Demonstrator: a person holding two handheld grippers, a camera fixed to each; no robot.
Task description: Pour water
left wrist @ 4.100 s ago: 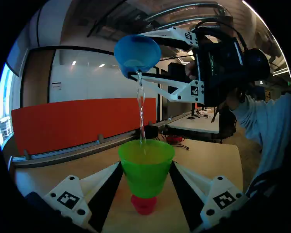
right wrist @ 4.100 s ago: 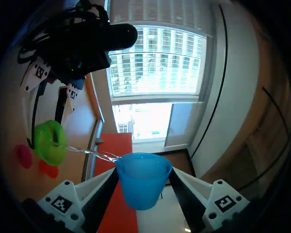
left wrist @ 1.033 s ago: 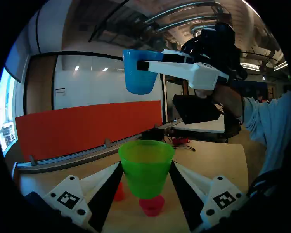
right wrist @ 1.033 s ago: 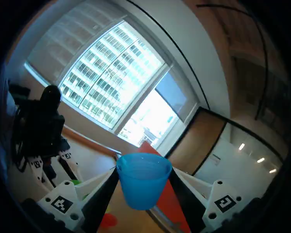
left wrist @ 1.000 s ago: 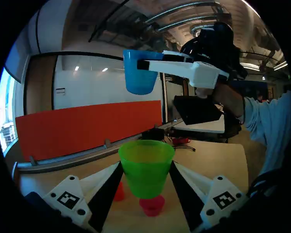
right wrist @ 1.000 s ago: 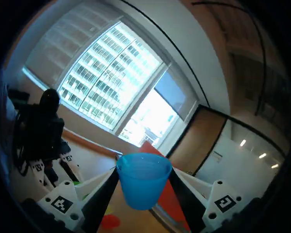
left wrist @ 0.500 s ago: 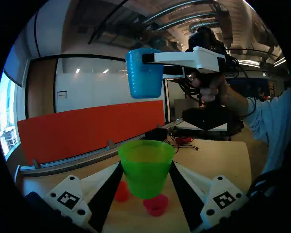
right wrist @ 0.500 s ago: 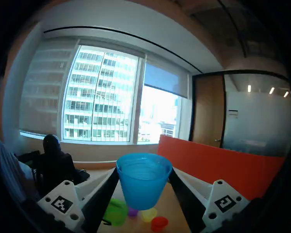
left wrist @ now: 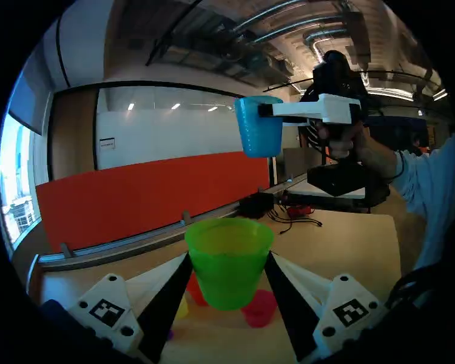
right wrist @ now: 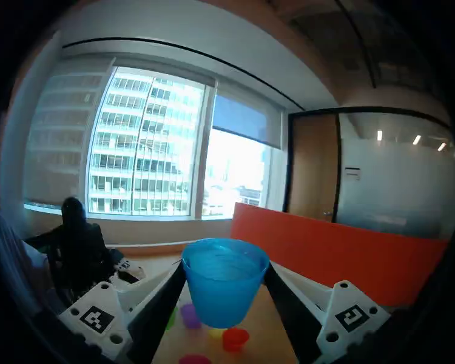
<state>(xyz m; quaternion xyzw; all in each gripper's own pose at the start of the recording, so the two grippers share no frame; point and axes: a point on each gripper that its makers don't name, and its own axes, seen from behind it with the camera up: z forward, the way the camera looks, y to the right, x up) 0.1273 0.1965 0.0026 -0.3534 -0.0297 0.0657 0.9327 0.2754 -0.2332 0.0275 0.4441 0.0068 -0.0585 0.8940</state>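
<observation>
Above a wooden desk (left wrist: 337, 242) in an office, a green cup (left wrist: 229, 273) is clamped upright in the left tool (left wrist: 229, 258), and a blue cup (right wrist: 225, 291) is gripped level by the right tool (right wrist: 225, 267), raised well apart, presumably so nothing is spilled.

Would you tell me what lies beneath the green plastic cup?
Below the green plastic cup, a small red cup, a pink cup and a yellow cup sit on the wooden table; its body hides part of the red one.

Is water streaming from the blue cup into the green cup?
No, the blue cup sits upright, with no stream reaching the green cup.
</observation>
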